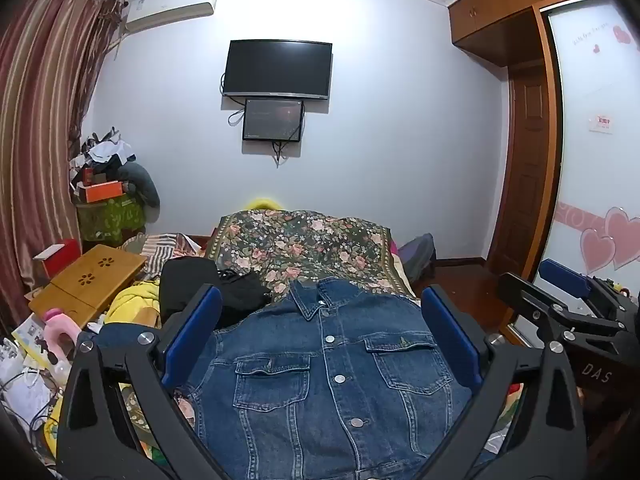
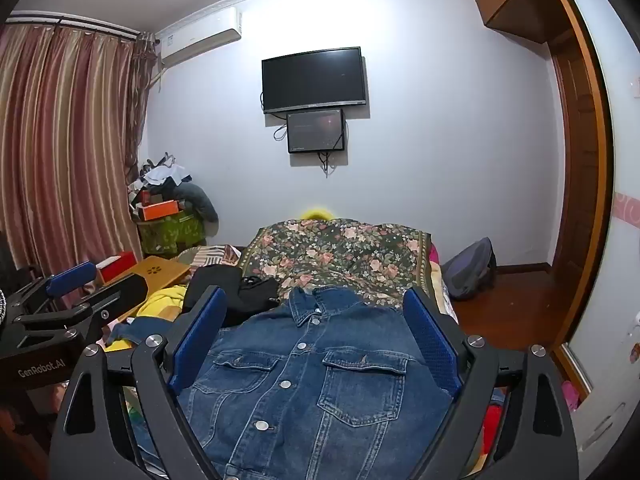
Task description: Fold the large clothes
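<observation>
Your denim jacket (image 1: 328, 380) lies front-up on the bed, collar toward the far wall. Beyond it the floral blanket (image 1: 304, 244) covers the bed. Left of the collar sits a dark garment (image 1: 224, 292), with the wooden lap desk (image 1: 86, 284) further left.

Both wrist cameras sit low over the near end of the bed (image 1: 304, 248), tilted slightly down and facing the far wall with the television (image 1: 277, 69). Each looks out between its own fingers (image 1: 192, 328). They share the denim jacket (image 1: 328, 376), close below, with the right view set rightward.
</observation>
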A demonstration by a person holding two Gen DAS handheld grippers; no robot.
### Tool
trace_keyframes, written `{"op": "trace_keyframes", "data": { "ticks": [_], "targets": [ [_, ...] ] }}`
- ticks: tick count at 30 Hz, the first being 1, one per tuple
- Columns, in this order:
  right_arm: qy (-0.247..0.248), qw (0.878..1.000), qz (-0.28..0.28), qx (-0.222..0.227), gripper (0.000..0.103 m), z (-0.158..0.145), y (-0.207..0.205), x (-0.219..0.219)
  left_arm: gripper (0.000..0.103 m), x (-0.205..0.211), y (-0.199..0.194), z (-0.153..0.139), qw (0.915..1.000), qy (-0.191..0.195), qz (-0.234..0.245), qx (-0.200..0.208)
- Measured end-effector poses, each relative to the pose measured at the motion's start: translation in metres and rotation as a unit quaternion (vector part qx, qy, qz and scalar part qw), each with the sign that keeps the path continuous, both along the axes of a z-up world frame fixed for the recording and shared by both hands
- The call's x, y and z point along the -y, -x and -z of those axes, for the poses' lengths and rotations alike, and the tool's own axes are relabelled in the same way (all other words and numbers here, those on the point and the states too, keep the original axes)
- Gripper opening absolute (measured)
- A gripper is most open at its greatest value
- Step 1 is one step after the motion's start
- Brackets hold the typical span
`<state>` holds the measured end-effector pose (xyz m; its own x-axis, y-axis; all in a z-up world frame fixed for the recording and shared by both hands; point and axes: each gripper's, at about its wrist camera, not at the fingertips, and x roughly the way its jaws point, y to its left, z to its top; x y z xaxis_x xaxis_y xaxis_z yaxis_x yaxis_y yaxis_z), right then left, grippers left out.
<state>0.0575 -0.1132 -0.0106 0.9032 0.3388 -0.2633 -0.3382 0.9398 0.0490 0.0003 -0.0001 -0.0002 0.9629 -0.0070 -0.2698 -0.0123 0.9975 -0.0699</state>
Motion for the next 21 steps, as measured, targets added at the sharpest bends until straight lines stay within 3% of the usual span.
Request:
{"op": "trace_keyframes", "data": {
  "ticks": [21],
  "targets": [
    [0.0, 1.0, -0.001, -0.008, 0.088, 0.0019, -0.0016, -0.0006, 0.101, -0.0039, -0.0038, 0.0052, 0.9999, -0.001, -0.011, -0.003]
  ]
}}
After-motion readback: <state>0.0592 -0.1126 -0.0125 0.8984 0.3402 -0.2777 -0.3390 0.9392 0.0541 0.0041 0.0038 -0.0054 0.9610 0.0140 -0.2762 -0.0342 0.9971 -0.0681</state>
